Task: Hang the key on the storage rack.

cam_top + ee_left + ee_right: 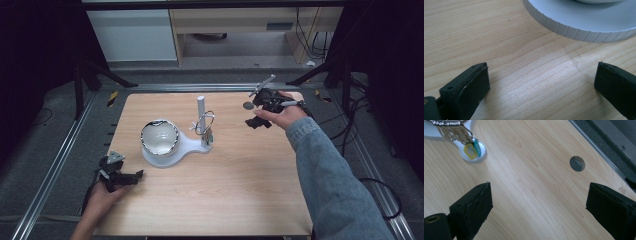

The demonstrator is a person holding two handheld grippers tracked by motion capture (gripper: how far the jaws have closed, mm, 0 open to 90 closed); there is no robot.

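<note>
A white stand (187, 145) sits mid-table, with a shiny bowl (160, 137) on its round base and an upright post (201, 106). A beaded ring with small tags (205, 125) hangs from the post's hook. In the right gripper view the tags (471, 150) show at top left. My right gripper (254, 111) hovers over the far right of the table, open and empty (539, 202). My left gripper (131, 176) rests at the near left, open and empty (541, 82), facing the base's ribbed rim (574, 28).
A small grey round disc (248, 106) lies in the tabletop just beyond the right gripper and shows again in that gripper's view (577, 163). Metal rails (65, 150) and dark floor run along the table's sides. Cables lie on the floor at right.
</note>
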